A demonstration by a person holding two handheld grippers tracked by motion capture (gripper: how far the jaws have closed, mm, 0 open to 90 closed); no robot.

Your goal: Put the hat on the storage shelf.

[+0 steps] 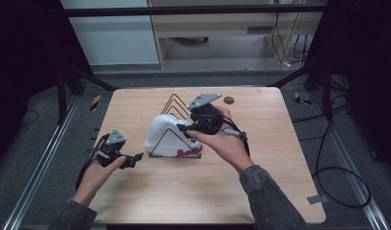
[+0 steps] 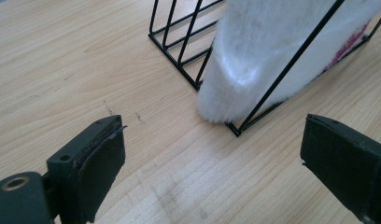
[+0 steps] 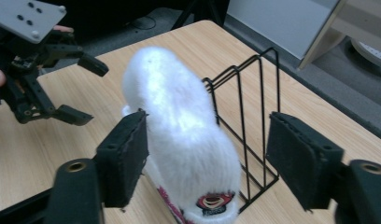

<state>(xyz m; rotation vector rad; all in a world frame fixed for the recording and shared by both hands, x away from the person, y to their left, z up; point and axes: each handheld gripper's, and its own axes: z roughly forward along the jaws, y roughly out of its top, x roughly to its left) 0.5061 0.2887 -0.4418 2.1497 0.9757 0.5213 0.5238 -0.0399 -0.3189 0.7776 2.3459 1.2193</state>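
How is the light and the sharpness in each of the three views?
High view: dim, dark surroundings, small soft detail on the white fuzzy hat. Left gripper view: bright, even light, wire rack sharp, near jaws slightly soft. Right gripper view: glare washes out the hat's top, background table a little blurred.

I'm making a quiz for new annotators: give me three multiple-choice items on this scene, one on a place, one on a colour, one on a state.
1. Where does the white fluffy knitted hat sit?
A. in the black wire triangular rack
B. flat on the floor
C. on a person's head

2. What colour is the lettering on the hat's brim?
A. blue
B. pink-red
C. yellow

3. How do the jaws of the left tool stand?
A. clamped on the hat
B. shut on the rack
C. open, with nothing between them

Key: 1 A, the wires frame the hat on the wooden table; 2 B, seen in the high view; 3 C, bare table shows between the pads.
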